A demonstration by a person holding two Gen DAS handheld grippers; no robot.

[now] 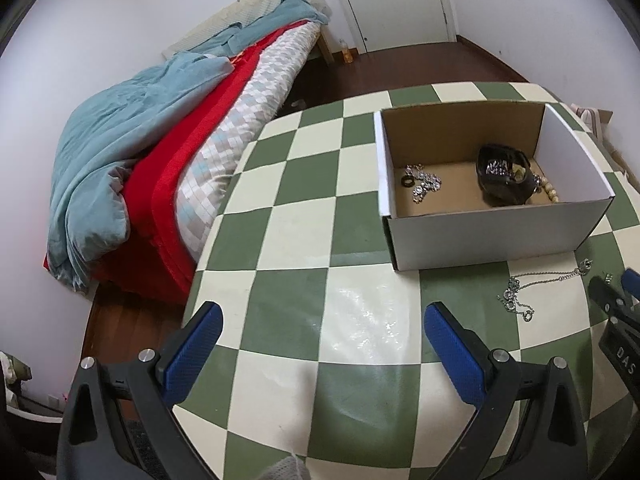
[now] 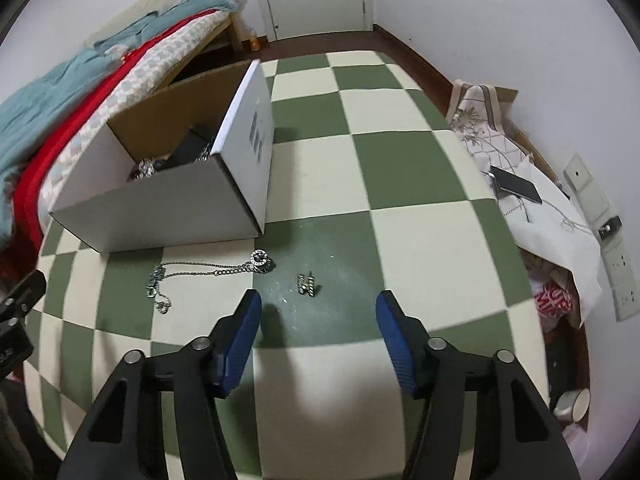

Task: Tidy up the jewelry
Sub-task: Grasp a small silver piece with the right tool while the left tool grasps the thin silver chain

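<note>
While lying loose at twelve o'clock of the right gripper, jaws half open and empty: small earrings, light, hard, slippery; pinching across the middle. Left gripper gaping, empty.

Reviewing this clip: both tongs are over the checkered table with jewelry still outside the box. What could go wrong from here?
1. The earrings are tiny and flat on the table; the open right tongs may pinch only one or flick them away.
2. The chain lies spread out beside them; a grab could lift only part, leaving the rest trailing and catching on the box wall.
3. The left tongs are close by; the two could collide.
</note>
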